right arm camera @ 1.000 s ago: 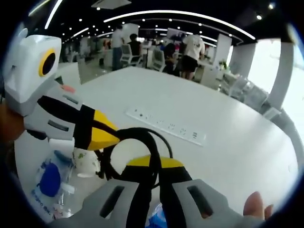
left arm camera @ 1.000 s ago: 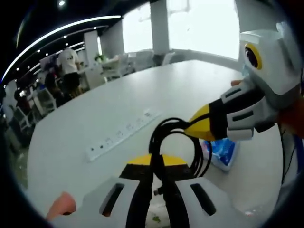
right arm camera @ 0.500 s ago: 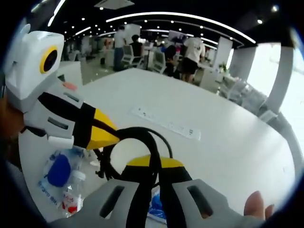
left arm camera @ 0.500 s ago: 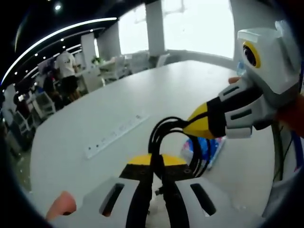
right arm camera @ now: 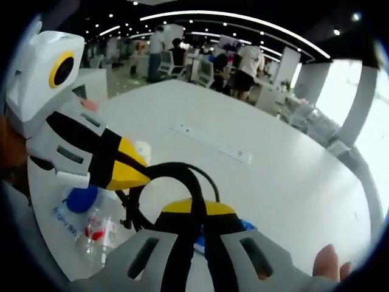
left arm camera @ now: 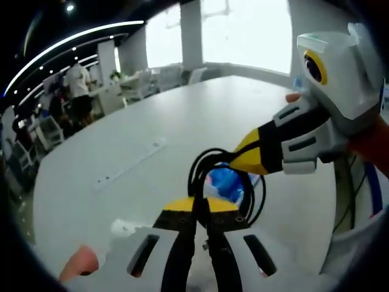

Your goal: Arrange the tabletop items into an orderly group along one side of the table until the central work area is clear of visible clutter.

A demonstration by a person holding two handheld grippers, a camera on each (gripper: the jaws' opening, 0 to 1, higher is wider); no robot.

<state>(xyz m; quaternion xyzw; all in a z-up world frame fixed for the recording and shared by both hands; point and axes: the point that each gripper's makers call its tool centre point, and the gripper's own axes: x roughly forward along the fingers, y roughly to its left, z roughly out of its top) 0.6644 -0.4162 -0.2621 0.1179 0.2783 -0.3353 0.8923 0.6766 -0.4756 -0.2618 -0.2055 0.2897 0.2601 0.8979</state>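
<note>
A coil of black cable [left arm camera: 196,173] hangs between both grippers above the white table [left arm camera: 182,115]. My left gripper [left arm camera: 199,204] is shut on the coil's near side. From the right, the right gripper [left arm camera: 240,161] reaches in and pinches the coil's top with its yellow tips. In the right gripper view the same cable [right arm camera: 182,169] loops up out of my right gripper [right arm camera: 196,207], which is shut on it. The left gripper [right arm camera: 143,174] meets the loop there from the left. A blue packet [left arm camera: 225,182] lies on the table behind the coil.
A long white power strip [left arm camera: 130,161] [right arm camera: 213,143] lies flat across the table's middle. A clear plastic bottle [right arm camera: 94,234] and a blue-capped item [right arm camera: 82,198] lie near the table's edge. People and chairs stand at desks beyond the table.
Both grippers, still holding the cable, have drawn back from the power strip, which now looks smaller and farther. The blue packet now shows through the coil.
</note>
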